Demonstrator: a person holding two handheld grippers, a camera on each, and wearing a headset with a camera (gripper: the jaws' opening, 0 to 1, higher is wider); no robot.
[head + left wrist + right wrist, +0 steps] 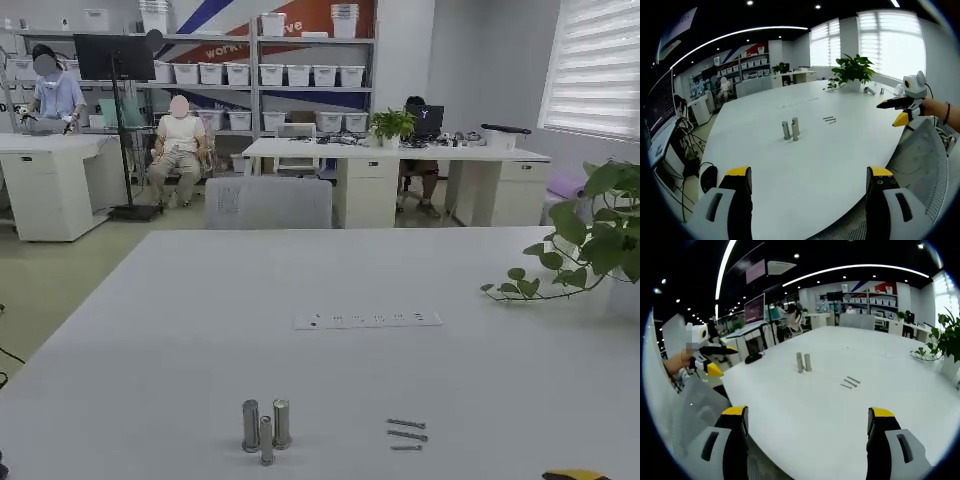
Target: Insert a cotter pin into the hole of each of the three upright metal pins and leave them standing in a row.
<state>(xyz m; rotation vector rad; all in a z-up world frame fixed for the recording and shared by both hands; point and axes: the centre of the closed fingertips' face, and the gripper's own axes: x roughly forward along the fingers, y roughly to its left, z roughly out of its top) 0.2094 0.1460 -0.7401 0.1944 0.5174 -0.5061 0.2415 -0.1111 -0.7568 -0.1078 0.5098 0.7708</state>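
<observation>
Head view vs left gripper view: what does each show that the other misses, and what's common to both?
Head view: all three metal pins stand clear enough to count one by one. Left gripper view: the left gripper with jaws open, the right gripper held in a hand at the table edge, a mesh chair, and cables on the floor. Both: the white table, the metal pins, the cotter pins lying to their right, and the plant.

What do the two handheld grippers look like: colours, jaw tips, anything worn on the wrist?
They match. The left gripper and right gripper each have light grey moulded jaw bodies with a dark slot, black inner faces and yellow tips. The hand holding the right gripper wears a dark wristband.
</observation>
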